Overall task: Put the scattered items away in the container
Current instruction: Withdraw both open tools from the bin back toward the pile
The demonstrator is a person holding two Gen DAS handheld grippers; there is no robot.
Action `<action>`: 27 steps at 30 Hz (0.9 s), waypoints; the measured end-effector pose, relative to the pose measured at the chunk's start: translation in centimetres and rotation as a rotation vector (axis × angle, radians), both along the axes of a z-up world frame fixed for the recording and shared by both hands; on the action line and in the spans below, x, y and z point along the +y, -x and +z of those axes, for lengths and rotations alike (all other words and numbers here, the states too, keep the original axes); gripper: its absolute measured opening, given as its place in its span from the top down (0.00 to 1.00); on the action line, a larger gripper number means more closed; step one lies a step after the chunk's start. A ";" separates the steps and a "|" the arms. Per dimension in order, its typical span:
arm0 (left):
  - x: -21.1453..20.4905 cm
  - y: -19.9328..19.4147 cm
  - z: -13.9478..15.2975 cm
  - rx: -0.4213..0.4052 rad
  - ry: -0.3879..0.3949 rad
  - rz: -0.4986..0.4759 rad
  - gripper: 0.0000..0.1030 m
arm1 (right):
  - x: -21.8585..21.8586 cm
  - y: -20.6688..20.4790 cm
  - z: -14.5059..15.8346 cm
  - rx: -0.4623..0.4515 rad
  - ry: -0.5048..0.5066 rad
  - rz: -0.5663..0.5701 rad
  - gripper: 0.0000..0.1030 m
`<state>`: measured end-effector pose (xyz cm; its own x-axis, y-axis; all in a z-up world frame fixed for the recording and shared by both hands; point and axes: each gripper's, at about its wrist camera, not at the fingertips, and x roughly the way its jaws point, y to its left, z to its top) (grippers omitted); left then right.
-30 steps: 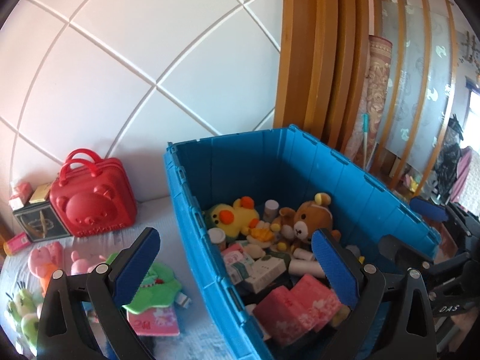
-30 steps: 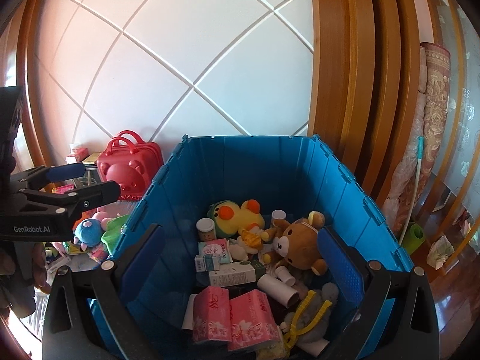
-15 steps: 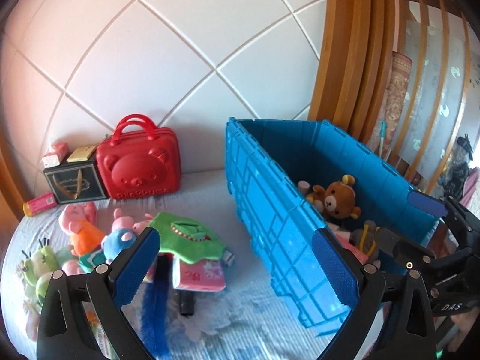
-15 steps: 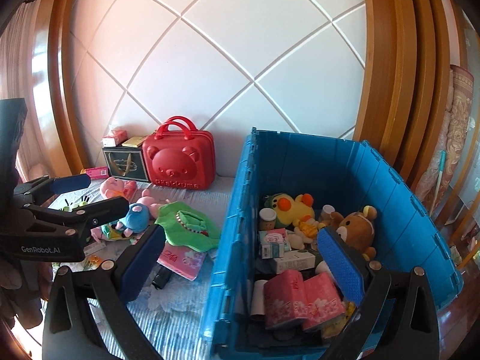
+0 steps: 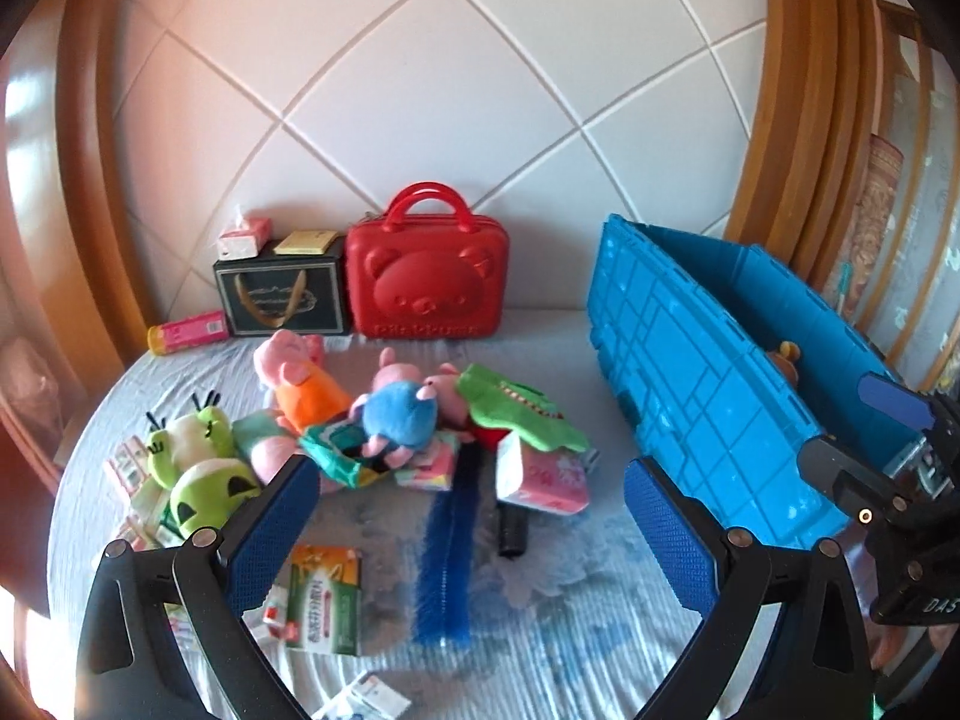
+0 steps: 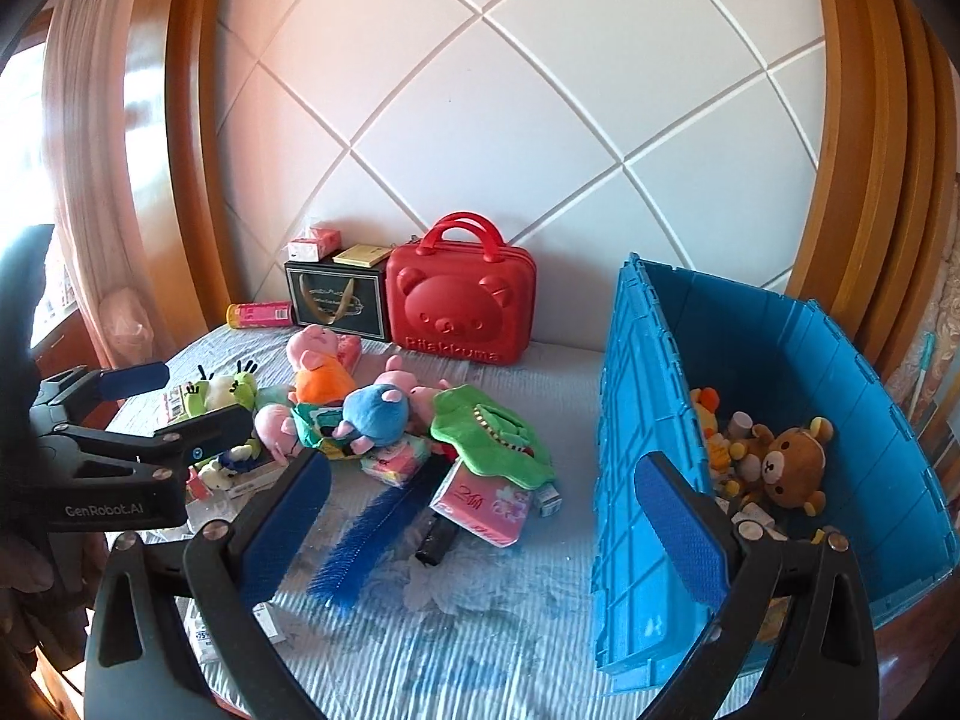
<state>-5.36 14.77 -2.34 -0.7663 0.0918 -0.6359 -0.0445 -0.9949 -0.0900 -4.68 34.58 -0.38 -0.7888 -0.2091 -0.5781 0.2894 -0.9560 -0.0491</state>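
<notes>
The blue crate (image 5: pixel 690 396) (image 6: pixel 780 360) stands at the right on the bed, with a brown bear plush (image 6: pixel 792 468) and other toys inside. Left of it lies a pile: a green crocodile plush (image 5: pixel 516 411) (image 6: pixel 486 435), a blue plush (image 5: pixel 393 414), a pink pig plush (image 5: pixel 297 378), a pink tissue pack (image 5: pixel 543 474) (image 6: pixel 486 501), a blue brush (image 5: pixel 447 546) (image 6: pixel 372 540) and a green box (image 5: pixel 324 600). My left gripper (image 5: pixel 471 480) hovers open and empty above the pile's near side. My right gripper (image 6: pixel 483 471) is open and empty too, over the tissue pack.
A red bear-face case (image 5: pixel 429 276), a black gift box (image 5: pixel 282 294) and a pink can (image 5: pixel 189 330) sit against the white padded headboard. Wooden frame posts rise on both sides. Bare sheet lies between the brush and the crate. Small cartons litter the bed's near left edge.
Both views have swung left, from over the crate's inside to the pile on the bed. Both grippers have stayed open and empty.
</notes>
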 end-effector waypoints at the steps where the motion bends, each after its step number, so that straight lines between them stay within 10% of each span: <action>1: -0.8 -0.3 -0.1 -0.002 0.001 0.015 0.00 | -0.7 -0.2 -0.3 -0.007 0.000 0.004 0.00; 27: -15.0 -6.7 -2.1 -0.078 0.032 0.178 0.00 | -14.8 -4.3 -4.4 -0.095 0.027 0.082 0.00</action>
<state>1.37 -0.27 -4.41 -0.7171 -0.0618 -0.6943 0.1378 -0.9890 -0.0542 -0.37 19.80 -4.74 -0.7102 -0.2871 -0.6428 0.3689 -0.9294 0.0075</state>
